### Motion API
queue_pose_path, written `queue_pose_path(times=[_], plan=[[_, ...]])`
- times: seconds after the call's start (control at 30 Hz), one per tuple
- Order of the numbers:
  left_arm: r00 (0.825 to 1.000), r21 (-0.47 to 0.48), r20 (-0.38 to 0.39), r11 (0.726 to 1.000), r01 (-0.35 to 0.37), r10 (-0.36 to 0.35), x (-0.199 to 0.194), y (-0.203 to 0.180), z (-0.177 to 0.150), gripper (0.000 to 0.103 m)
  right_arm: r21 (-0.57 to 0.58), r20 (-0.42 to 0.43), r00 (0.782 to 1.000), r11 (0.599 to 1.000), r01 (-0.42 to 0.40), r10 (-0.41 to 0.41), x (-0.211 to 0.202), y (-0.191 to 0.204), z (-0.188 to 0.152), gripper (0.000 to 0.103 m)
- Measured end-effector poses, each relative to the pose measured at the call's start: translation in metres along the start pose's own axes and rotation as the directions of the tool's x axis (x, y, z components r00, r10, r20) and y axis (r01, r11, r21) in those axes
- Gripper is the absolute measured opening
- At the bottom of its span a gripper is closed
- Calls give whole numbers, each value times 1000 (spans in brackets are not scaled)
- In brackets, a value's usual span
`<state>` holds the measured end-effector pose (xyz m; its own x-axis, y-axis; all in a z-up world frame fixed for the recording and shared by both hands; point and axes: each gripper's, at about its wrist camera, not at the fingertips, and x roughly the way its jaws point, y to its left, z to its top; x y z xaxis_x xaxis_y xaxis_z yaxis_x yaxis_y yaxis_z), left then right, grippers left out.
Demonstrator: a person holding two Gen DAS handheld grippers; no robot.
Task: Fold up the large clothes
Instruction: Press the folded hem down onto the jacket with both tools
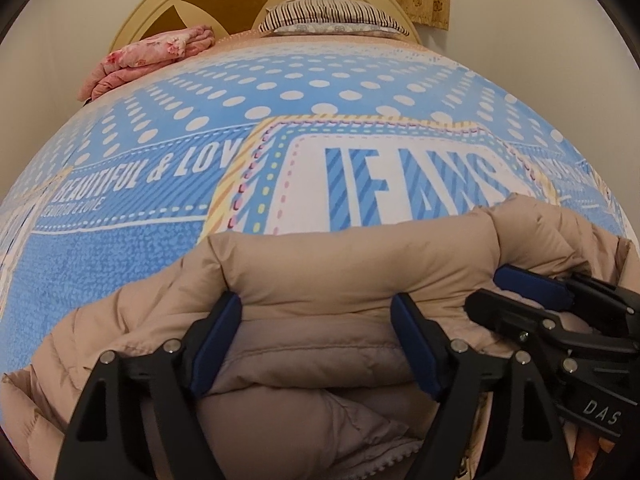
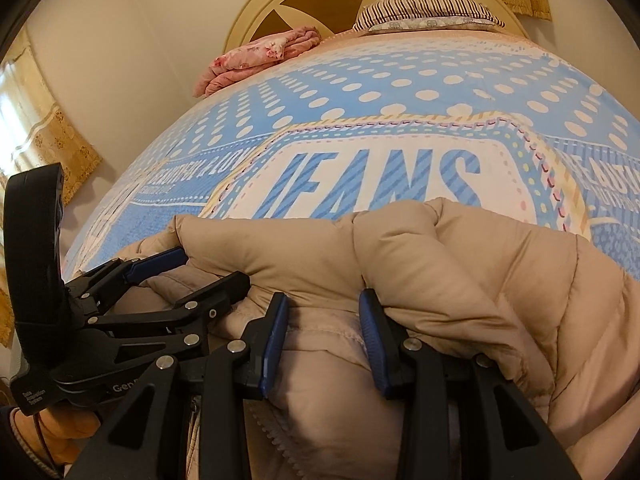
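A beige puffer jacket [image 1: 340, 256] lies bunched on the near part of the bed; it also shows in the right wrist view [image 2: 460, 264]. My left gripper [image 1: 316, 312] is open, its blue pads [image 1: 218, 336] on either side of a thick fold of the jacket. My right gripper [image 2: 324, 312] stands close on the right of it, jaws apart around a narrower fold of the same jacket, pads [image 2: 374, 336] against the fabric. Each gripper shows in the other's view: the right one [image 1: 532, 292], the left one [image 2: 192, 272]. A zipper edge [image 2: 272, 432] lies under the right gripper.
The bed has a blue dotted cover [image 1: 280, 92] printed with "JEANS". A pink folded blanket [image 1: 152, 56] and a striped pillow [image 1: 332, 16] lie at the far end by the cream headboard [image 1: 160, 4]. A wall and curtain [image 2: 48, 136] are on the left.
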<state>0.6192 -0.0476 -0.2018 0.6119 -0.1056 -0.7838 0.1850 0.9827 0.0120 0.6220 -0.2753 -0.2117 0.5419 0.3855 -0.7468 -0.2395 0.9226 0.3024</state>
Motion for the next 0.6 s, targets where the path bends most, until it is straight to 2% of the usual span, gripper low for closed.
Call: queue_pose_path(times=[0.6], plan=[[1000,2,-6,1000,-4,4,3,-1,2,83,-5,-7,1000,1000,11,-11,2,2,-2,39]])
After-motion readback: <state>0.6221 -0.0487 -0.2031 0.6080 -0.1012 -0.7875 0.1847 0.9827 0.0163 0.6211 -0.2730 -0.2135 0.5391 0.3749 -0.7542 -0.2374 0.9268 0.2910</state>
